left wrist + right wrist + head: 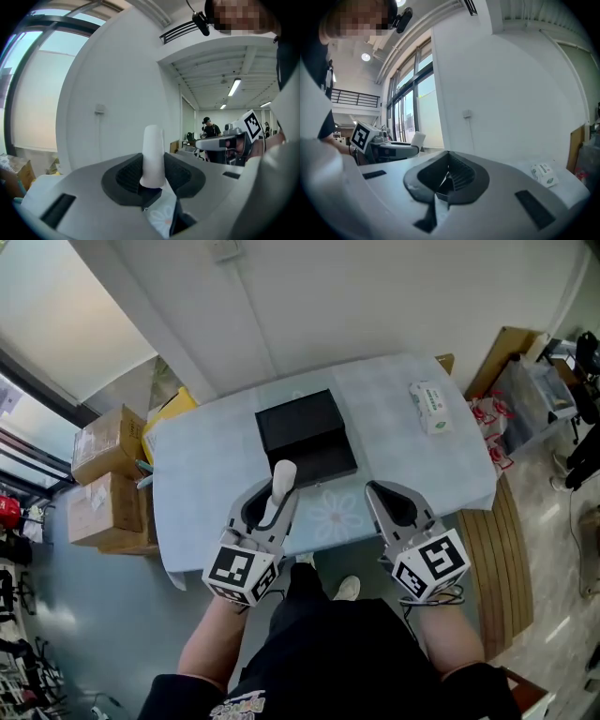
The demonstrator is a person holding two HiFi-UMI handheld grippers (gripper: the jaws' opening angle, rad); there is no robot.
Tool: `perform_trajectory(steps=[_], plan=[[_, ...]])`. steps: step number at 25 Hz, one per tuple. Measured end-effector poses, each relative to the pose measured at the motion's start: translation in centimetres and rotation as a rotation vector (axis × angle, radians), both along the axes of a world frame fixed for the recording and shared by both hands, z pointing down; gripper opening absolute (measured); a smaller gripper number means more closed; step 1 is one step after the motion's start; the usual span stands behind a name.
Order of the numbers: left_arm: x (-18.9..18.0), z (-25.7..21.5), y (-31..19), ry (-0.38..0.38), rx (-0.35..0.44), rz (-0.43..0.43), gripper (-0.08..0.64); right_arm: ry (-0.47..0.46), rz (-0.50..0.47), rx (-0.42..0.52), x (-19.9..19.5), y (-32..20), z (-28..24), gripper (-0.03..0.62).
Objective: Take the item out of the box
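Note:
An open black box point(305, 437) lies in the middle of the table point(206, 474), which has a pale blue cloth. A white tube-shaped item point(280, 488) stands upright between my left gripper's point(277, 491) jaws, near the table's front edge and just in front of the box. The left gripper view shows the white item point(153, 154) clamped between the two dark pads of the left gripper point(153, 177). My right gripper point(377, 491) hovers at the front edge, right of the box. Its jaws meet with nothing between them in the right gripper view point(446, 177).
A small green and white pack point(429, 407) lies at the table's back right, also in the right gripper view point(544, 173). Cardboard boxes point(105, 474) are stacked on the floor at the left. A wooden slatted bench point(497, 559) stands at the right.

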State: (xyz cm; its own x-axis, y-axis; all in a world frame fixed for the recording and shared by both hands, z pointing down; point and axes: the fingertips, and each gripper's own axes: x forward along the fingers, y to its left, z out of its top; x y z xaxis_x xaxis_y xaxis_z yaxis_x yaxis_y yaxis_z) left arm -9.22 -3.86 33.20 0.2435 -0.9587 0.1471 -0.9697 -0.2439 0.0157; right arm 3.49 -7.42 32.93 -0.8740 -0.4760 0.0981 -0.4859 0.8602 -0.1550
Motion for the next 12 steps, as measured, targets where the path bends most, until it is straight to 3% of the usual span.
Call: perform_trajectory(steps=[12], plan=[[-1.9,-2.2,7.8,0.022,0.029,-0.11,0.137,-0.003,-0.113,0.017,-3.4,4.5,-1.2,0.009]])
